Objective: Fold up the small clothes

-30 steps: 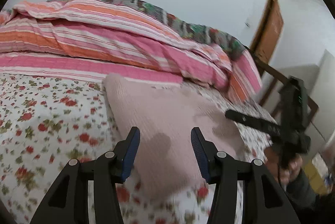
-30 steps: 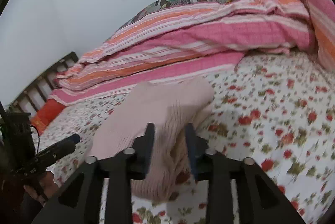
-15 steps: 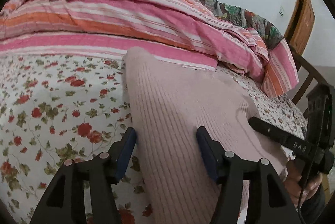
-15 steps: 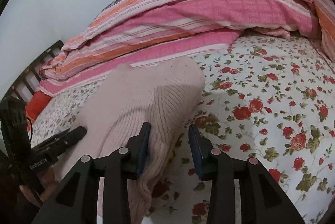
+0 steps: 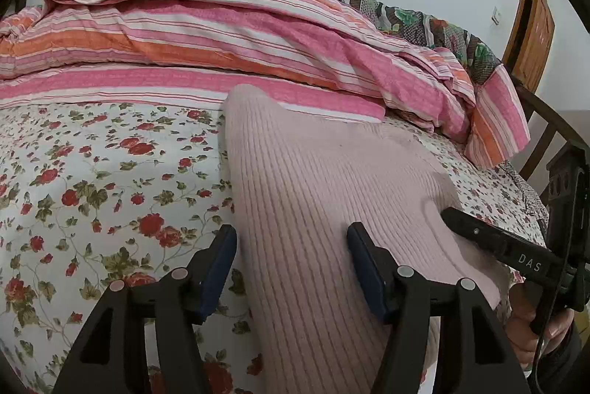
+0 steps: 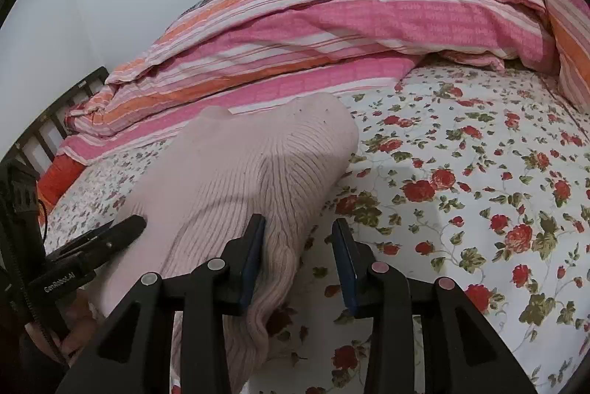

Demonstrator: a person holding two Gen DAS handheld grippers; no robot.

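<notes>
A pale pink ribbed knit garment [image 5: 317,195] lies folded on the floral bedsheet [image 5: 92,180]; it also shows in the right wrist view [image 6: 236,169]. My left gripper [image 5: 291,246] is open and empty, its jaws spread over the garment's near left part. My right gripper [image 6: 298,239] is open and empty, its left finger [image 6: 254,246] against the garment's right edge, its right finger over the sheet. The right gripper shows at the garment's right side in the left wrist view [image 5: 494,243], and the left gripper at its left side in the right wrist view [image 6: 96,243].
A pink and orange striped quilt [image 5: 221,36] is heaped along the far side of the bed, also in the right wrist view [image 6: 332,21]. A dark wooden bed frame [image 5: 542,125] and a wooden door [image 5: 531,29] stand at the right. The floral sheet [image 6: 479,173] extends right.
My right gripper has let go of the garment's edge and opened wider. Both grippers have moved down and closer to the garment, which now lies flatter on the sheet.
</notes>
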